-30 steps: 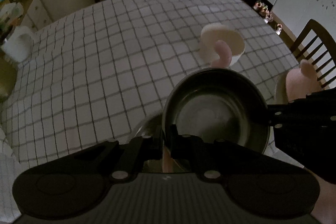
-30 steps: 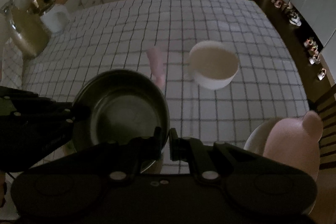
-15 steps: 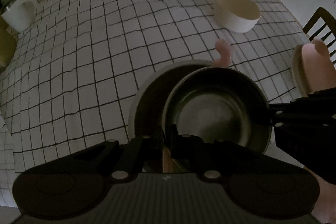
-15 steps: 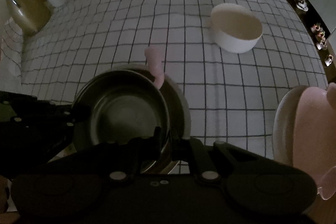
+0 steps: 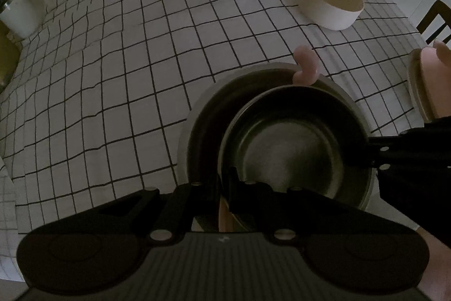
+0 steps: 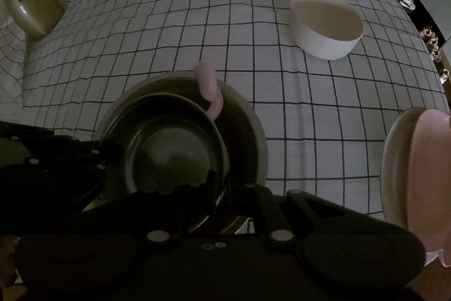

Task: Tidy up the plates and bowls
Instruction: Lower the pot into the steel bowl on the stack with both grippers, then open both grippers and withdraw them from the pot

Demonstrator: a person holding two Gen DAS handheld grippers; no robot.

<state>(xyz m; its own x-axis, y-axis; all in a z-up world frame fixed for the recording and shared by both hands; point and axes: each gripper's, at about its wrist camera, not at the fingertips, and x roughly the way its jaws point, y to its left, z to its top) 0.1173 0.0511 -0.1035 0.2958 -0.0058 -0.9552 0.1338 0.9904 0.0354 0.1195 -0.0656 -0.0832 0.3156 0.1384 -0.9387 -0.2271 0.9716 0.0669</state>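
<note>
A dark metal bowl [image 5: 293,148] [image 6: 169,148] hangs between both grippers, low over a larger grey bowl [image 5: 203,117] [image 6: 248,131] on the checked tablecloth. My left gripper [image 5: 224,182] is shut on the dark bowl's near rim. My right gripper [image 6: 225,182] is shut on the opposite rim and shows in the left wrist view as a black arm [image 5: 380,157]. A pink curved piece [image 5: 305,66] [image 6: 210,86] sticks up at the larger bowl's far edge. A white bowl [image 5: 329,3] [image 6: 327,24] stands further back.
A pink dish [image 6: 428,174] rests on a beige plate [image 6: 394,160] at the table's right edge. A white container [image 5: 24,10] and a tan jug [image 6: 25,4] stand off the far left corner. A chair [image 5: 437,21] is at the right.
Both grippers sank with the dark bowl toward the table. The larger grey bowl has come into view under it, and the white bowl looks further off.
</note>
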